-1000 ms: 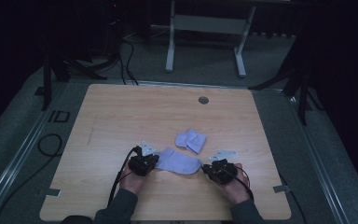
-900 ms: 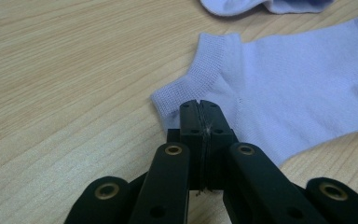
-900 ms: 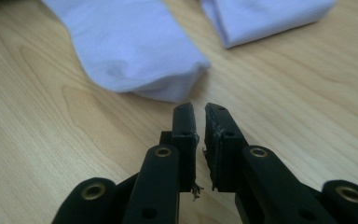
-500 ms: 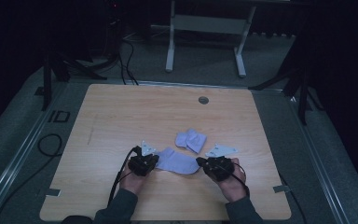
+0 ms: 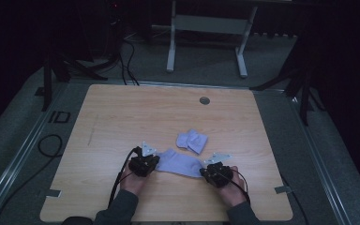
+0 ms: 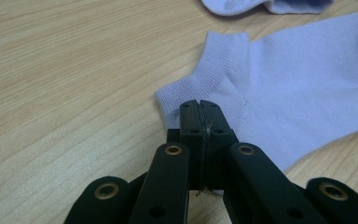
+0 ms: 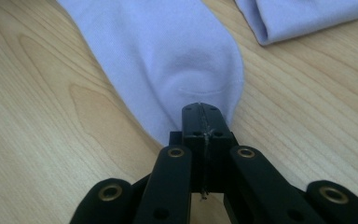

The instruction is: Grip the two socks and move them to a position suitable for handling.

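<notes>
Right gripper [image 5: 206,172] has shifted slightly; both grippers' jaws clamp the sock [image 5: 180,162] ends near the worktop's [image 5: 122,117] front edge, left gripper [image 5: 152,164] at the cuff.

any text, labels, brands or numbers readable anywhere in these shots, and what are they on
"ID": large dark letters on the grey floor strip beside the table's far left corner, in the high view.
No print or brand can be read on the flat sock, the folded sock, the left gripper or the right gripper.
</notes>
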The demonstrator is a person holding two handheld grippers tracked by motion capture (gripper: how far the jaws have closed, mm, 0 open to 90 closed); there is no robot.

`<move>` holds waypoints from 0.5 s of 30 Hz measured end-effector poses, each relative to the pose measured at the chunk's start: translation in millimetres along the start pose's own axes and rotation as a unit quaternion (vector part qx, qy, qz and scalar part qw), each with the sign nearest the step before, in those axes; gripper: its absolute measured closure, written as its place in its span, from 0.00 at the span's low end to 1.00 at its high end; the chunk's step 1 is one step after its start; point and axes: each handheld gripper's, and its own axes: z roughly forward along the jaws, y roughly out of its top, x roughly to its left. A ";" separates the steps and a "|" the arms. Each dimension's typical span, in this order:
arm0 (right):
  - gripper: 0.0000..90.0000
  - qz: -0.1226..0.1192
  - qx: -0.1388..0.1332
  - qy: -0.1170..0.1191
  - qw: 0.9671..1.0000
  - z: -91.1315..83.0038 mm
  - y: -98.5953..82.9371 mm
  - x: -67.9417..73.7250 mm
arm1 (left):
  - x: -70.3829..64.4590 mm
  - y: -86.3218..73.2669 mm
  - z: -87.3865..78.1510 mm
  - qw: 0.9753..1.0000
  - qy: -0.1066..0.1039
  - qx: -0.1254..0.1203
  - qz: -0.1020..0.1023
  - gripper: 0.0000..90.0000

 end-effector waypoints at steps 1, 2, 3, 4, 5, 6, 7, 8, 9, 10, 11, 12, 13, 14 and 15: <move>1.00 0.000 0.000 -0.001 1.000 0.0 0.2 -0.6 | 0.4 -0.8 -1.2 1.000 -0.004 0.002 -0.002 0.99; 1.00 -0.003 0.000 -0.007 1.000 0.5 0.9 -0.8 | 0.6 -1.6 -2.2 1.000 -0.006 0.003 -0.004 0.99; 1.00 -0.006 0.000 -0.011 1.000 1.2 1.5 -0.8 | 0.6 -1.6 -2.2 1.000 -0.006 0.003 -0.004 0.98; 1.00 -0.006 -0.001 -0.012 1.000 1.8 2.0 -1.0 | 1.0 -2.9 -3.9 1.000 -0.011 0.005 -0.005 0.98; 1.00 -0.006 -0.001 -0.012 1.000 1.8 2.0 -1.0 | 1.0 -2.9 -3.9 1.000 -0.011 0.005 -0.005 0.98; 1.00 -0.006 -0.001 -0.012 1.000 2.1 2.4 -1.3 | 1.2 -3.6 -5.1 1.000 -0.015 0.007 -0.009 0.98; 1.00 -0.004 -0.002 -0.013 1.000 2.9 3.2 -3.5 | 1.1 -3.7 -5.2 1.000 -0.017 0.007 -0.010 0.98; 1.00 -0.002 -0.001 -0.013 1.000 3.1 3.6 -4.8 | 1.0 -3.8 -5.3 1.000 -0.018 0.007 -0.010 0.98; 1.00 -0.002 0.000 -0.013 1.000 3.2 4.0 -6.1 | 0.8 -3.8 -5.5 1.000 -0.020 0.007 -0.009 0.97; 1.00 -0.002 0.004 -0.009 1.000 3.2 4.9 -7.2 | 0.7 -3.9 -5.5 1.000 -0.022 0.007 -0.007 0.97; 1.00 -0.002 0.004 -0.009 1.000 3.2 4.9 -7.2 | 0.7 -3.9 -5.5 1.000 -0.022 0.007 -0.007 0.97; 0.99 -0.004 0.009 -0.010 1.000 3.0 6.1 -8.1 | 0.7 -3.9 -5.5 1.000 -0.022 0.007 -0.007 0.97; 0.98 -0.008 0.018 -0.014 1.000 2.7 8.4 -9.6 | 0.5 -4.0 -5.3 1.000 -0.027 0.007 -0.007 0.96; 0.97 -0.007 0.021 -0.012 1.000 2.1 9.8 -10.2 | 0.5 -4.0 -5.3 1.000 -0.028 0.007 -0.008 0.96; 0.95 -0.006 0.021 -0.008 1.000 0.7 11.6 -10.2 | 0.8 -3.9 -5.4 1.000 -0.028 0.008 -0.007 0.96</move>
